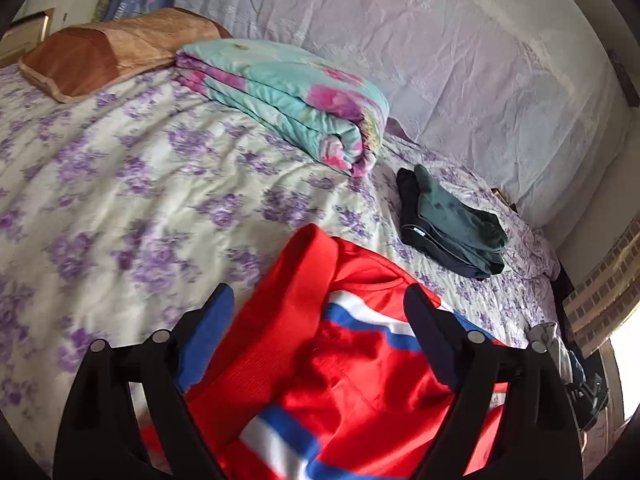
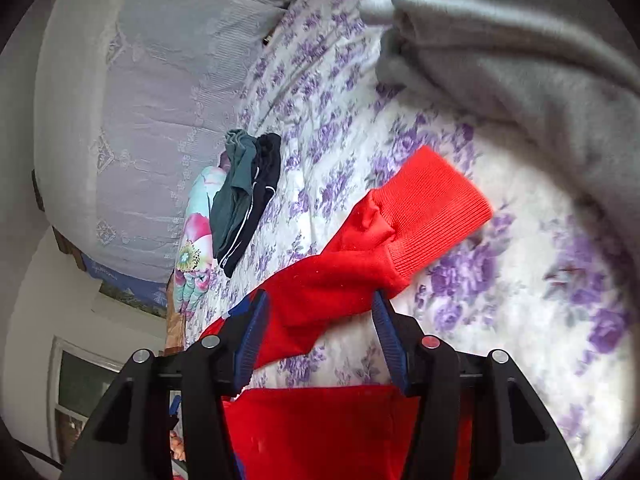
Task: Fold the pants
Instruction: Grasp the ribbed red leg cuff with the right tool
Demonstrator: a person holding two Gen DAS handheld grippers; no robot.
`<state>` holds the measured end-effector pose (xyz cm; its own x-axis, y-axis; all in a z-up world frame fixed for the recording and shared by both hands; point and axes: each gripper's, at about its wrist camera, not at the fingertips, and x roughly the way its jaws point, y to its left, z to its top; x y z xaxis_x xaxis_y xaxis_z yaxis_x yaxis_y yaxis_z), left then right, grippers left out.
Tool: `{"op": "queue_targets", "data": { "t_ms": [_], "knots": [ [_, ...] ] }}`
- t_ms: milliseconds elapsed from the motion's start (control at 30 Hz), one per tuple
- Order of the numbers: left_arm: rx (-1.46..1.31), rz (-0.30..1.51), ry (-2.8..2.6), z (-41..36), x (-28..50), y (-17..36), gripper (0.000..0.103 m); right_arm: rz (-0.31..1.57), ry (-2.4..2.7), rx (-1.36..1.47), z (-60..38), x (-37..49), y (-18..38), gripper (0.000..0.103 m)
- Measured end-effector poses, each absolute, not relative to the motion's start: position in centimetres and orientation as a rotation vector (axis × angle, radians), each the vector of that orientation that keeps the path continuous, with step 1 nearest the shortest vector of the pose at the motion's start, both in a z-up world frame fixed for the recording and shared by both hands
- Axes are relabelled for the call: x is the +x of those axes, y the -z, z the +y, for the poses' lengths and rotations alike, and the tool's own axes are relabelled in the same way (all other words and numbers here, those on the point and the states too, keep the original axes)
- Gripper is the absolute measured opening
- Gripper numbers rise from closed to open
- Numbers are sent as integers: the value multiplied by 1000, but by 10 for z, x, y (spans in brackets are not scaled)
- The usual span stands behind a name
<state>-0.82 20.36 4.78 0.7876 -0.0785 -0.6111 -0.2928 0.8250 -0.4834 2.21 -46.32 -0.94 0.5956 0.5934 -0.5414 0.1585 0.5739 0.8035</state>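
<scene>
Red pants (image 1: pixel 332 360) spread under both sets of fingers, freshly laid on the bed (image 1: pixel 120 200).
Left gripper (image 1: pixel 320 320) stands wide apart over the striped seat, cloth between the fingers but unpinched; right gripper (image 2: pixel 318 328) is parted astride the leg near its ribbed cuff (image 2: pixel 436 200), pads clear. To fold well, I'd judge the leg needs untwisting and smoothing flat before regripping cuff and waistband evenly.
</scene>
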Motion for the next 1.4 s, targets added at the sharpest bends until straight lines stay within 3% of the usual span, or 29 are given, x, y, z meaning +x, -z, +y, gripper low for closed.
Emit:
{"op": "queue_targets", "data": {
  "t_ms": [200,267,500,700,900,1067,1233,1400],
  "knots": [
    [-648,770,-83,194,62,-10,87,889,-306,825,-444,14,-11,61],
    [-637,821,-90,194,79,12,95,882,-300,784,-439,21,-20,62],
    [-666,769,-64,203,73,17,98,841,-165,583,-411,112,-40,64],
    [-741,725,-39,211,65,18,98,799,-315,624,-407,50,-63,68],
    [-705,736,-59,207,66,18,98,936,-297,504,-406,-4,-40,70],
    [-721,735,-54,207,65,18,98,1043,-353,522,-375,63,-16,70],
    [-790,697,-21,216,60,21,98,867,-210,399,-359,142,-42,70],
    [-806,691,-18,217,59,21,98,800,-228,370,-383,106,-62,70]
  ]
}}
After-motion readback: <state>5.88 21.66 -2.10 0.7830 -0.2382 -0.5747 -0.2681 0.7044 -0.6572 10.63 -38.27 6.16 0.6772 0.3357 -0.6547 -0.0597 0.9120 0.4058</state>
